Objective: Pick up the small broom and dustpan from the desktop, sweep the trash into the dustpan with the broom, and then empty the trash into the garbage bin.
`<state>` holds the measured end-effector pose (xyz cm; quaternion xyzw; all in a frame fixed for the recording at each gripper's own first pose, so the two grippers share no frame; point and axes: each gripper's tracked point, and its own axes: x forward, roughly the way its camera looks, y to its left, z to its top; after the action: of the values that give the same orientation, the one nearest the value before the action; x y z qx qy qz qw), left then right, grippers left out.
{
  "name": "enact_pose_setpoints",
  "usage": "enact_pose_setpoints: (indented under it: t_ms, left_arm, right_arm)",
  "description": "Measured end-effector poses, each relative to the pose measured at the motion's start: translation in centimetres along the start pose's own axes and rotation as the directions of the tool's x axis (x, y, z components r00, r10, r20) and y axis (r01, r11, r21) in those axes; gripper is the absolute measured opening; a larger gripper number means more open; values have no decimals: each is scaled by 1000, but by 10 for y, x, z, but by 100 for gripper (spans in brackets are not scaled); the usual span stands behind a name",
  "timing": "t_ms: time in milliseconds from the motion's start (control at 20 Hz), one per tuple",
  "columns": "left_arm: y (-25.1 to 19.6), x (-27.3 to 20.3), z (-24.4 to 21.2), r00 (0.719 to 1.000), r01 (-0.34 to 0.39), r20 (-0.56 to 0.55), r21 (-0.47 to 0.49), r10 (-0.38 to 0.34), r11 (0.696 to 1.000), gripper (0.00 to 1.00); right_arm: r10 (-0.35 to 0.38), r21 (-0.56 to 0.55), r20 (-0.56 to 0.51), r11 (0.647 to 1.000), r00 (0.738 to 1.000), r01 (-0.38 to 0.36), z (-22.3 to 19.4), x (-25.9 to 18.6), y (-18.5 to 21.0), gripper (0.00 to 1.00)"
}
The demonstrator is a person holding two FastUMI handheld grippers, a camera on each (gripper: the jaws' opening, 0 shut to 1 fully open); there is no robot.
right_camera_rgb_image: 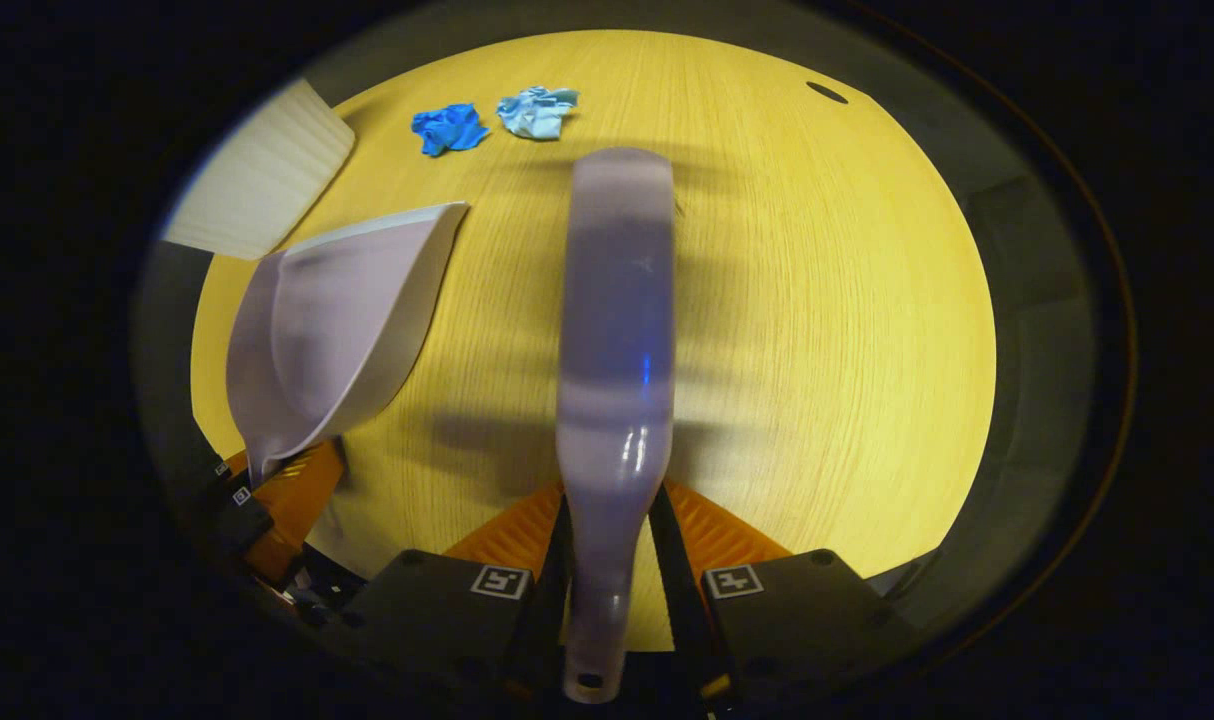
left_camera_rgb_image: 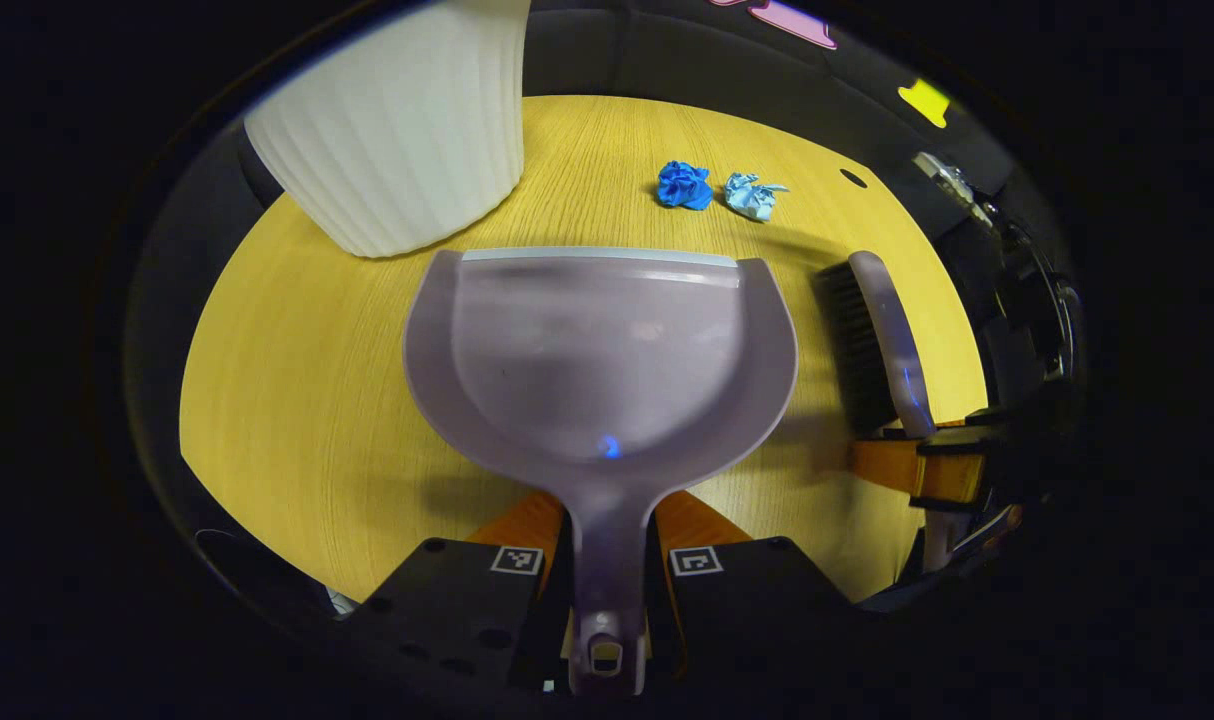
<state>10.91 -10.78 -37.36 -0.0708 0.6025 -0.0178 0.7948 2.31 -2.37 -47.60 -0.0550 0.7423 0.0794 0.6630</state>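
Observation:
In the left gripper view, my left gripper (left_camera_rgb_image: 607,545) is shut on the handle of a pale lilac dustpan (left_camera_rgb_image: 597,350), held above the yellow wooden desktop (left_camera_rgb_image: 297,400), its open lip facing away. Beyond it lie two bits of trash: a dark blue crumpled ball (left_camera_rgb_image: 684,185) and a light blue one (left_camera_rgb_image: 753,194). The small broom (left_camera_rgb_image: 882,335) shows at the right, held by the other gripper. In the right gripper view, my right gripper (right_camera_rgb_image: 612,540) is shut on the broom's handle; the broom (right_camera_rgb_image: 617,330) points forward toward the trash (right_camera_rgb_image: 449,128) (right_camera_rgb_image: 537,110). The dustpan (right_camera_rgb_image: 332,320) hangs at the left.
A white ribbed garbage bin (left_camera_rgb_image: 397,120) stands at the desktop's far left, close to the dustpan's lip, and appears as the bin (right_camera_rgb_image: 262,185) in the right gripper view. A dark oval hole (right_camera_rgb_image: 827,92) marks the desktop's far right. Dark equipment (left_camera_rgb_image: 1017,290) sits past the right edge.

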Motion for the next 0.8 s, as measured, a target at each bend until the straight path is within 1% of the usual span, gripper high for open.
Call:
enact_pose_setpoints:
  t_ms: [50, 100, 150, 200, 250, 300, 350, 450, 500, 550, 600, 700, 800]
  left_arm:
    - [0, 0, 0, 1000, 0, 0, 4, 0, 1000, 31]
    - [1, 0, 1, 1000, -1, -1, 9, 1, 1000, 29]
    - [1, 1, 3, 1000, -1, -3, 15, 1, 1000, 30]
    - [2, 0, 2, 1000, -1, -8, 19, 1, 1000, 30]
    - [3, 0, 3, 1000, 0, -11, 25, 1, 1000, 30]
    - [4, 1, 4, 1000, -3, -18, 33, 4, 999, 29]
    - [6, 1, 4, 1000, -7, -28, 41, 8, 999, 31]
    - [10, 0, 6, 999, -17, -48, 52, 19, 998, 30]
    - [11, -1, 7, 998, -17, -52, 53, 19, 998, 29]
    - [10, -2, 9, 998, -15, -57, 54, 18, 998, 30]
    - [10, -4, 12, 998, -12, -59, 57, 16, 998, 29]
    - [11, -7, 14, 998, -11, -64, 69, 15, 998, 30]
    - [14, -9, 14, 997, -8, -80, 88, 15, 996, 30]
  right_arm:
    - [-9, 8, -11, 1000, 1000, 9, 1, -3, -3, 43]
    - [-4, 2, -7, 1000, 1000, 4, 3, -4, -1, 37]
    - [2, -24, -10, 1000, 1000, -2, 6, 0, -1, 32]
    - [15, -55, -8, 998, 1000, -16, 8, -2, -1, 31]
    - [23, -72, -11, 997, 1000, -23, 9, -2, -3, 28]
    - [21, -79, -4, 997, 1000, -22, 14, -1, -7, 29]
    - [13, -78, 11, 997, 1000, -12, 24, 0, -14, 28]
    - [-11, -80, 12, 997, 1000, 12, 50, 2, -28, 28]
    - [-36, -73, 37, 997, 999, 38, 70, 2, -38, 28]
    - [-51, -77, 61, 995, 997, 56, 93, 0, -46, 29]
    - [-52, -82, 91, 995, 994, 60, 115, -1, -48, 28]
    - [-58, -145, 129, 987, 990, 76, 157, -4, -49, 28]
    - [-71, -240, 129, 966, 989, 100, 187, -7, -49, 28]
